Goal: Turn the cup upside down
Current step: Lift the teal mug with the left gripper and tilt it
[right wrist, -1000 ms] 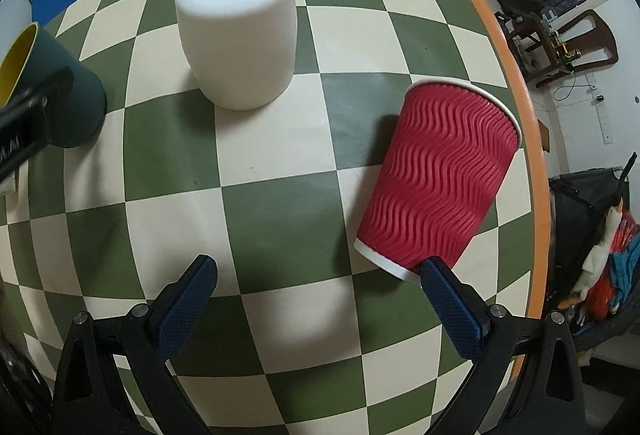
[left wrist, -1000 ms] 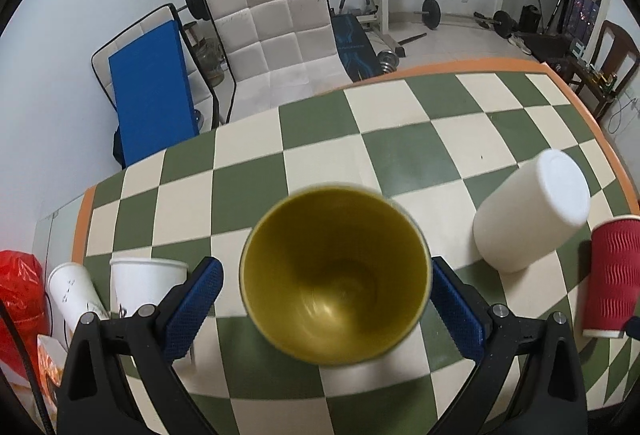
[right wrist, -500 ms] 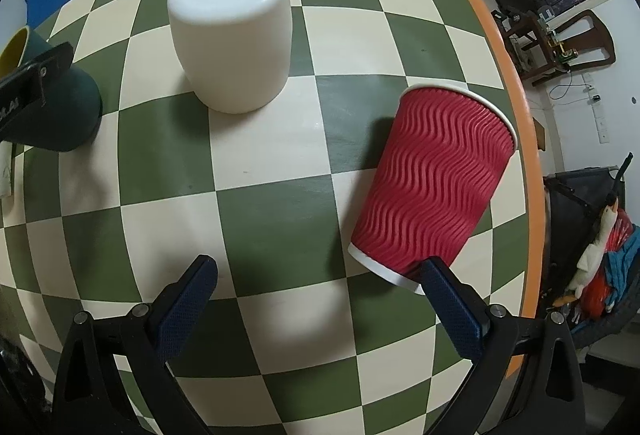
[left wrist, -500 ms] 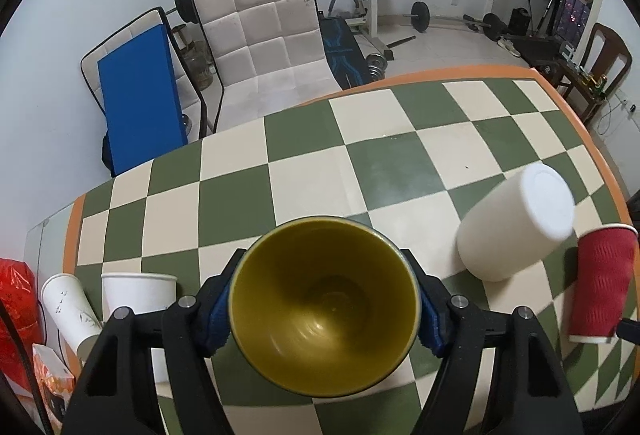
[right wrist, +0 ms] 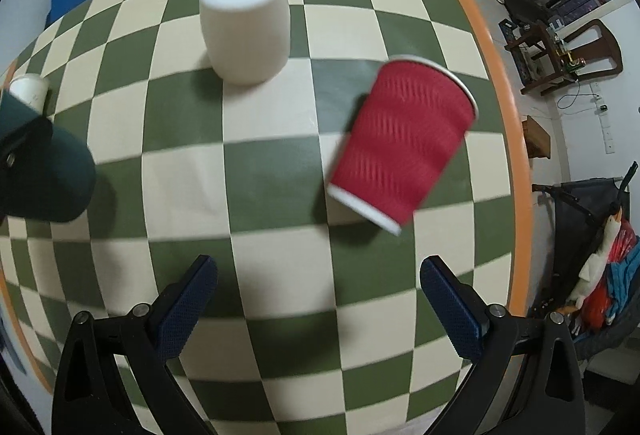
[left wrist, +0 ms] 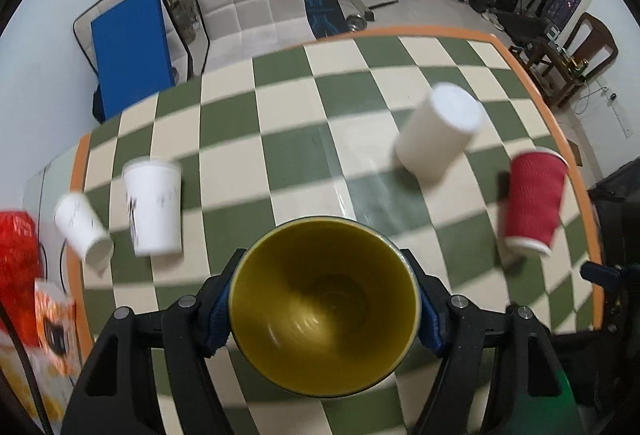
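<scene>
Above checkered table point(left wrist: 288, 107): left fingers point(left wrist: 218, 309) clamp yellow-lined cup point(left wrist: 324, 307); right fingers point(right wrist: 188, 301) spread, empty; red cup point(right wrist: 404, 143), white cup point(right wrist: 246, 23) ahead.

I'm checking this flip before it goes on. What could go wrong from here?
The left gripper holds the green cup only at its sides near the rim, so it may slip when turned over. The white paper cups and the red cup stand close by and could be knocked during the swing.

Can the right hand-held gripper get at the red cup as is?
Probably yes: the right hand-held gripper is open and empty, the red cup stands just ahead, slightly right, with only bare table between.
</scene>
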A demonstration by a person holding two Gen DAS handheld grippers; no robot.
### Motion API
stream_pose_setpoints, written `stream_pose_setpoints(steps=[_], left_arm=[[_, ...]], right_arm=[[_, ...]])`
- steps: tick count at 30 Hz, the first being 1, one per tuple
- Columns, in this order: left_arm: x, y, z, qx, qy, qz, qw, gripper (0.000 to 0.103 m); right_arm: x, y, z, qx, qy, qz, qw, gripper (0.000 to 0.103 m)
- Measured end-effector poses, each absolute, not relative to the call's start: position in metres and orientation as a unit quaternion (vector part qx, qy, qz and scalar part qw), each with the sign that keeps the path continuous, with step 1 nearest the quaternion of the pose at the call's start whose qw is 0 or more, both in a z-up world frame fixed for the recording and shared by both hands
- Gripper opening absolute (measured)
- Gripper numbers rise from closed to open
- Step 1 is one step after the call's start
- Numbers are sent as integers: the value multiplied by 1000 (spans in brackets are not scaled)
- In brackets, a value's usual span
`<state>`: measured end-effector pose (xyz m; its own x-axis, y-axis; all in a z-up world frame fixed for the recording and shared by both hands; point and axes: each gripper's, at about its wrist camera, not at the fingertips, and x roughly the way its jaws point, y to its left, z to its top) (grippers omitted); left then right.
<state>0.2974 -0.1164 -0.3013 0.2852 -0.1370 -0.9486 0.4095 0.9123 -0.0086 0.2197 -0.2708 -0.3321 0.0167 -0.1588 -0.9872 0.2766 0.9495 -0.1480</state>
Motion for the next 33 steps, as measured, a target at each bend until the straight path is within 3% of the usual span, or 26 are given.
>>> stream_pose_setpoints(steps=[9,17,23,33], left_arm=[[199,-115,-293,102,624,-177,754,71],[109,-125,-332,58,725,-190,660,69],[101,-142,-377,33,777,-174,604,69],[135,-173,-391,48,762,-167,624,69]], right_arm=[[137,-288,-327,44,696,-139,703,103],[65,-301,-343,55,717,-128,683,103],[37,-316,-358,75,732,-137,663,103],[31,-331,-354,79,726,-153,666,103]])
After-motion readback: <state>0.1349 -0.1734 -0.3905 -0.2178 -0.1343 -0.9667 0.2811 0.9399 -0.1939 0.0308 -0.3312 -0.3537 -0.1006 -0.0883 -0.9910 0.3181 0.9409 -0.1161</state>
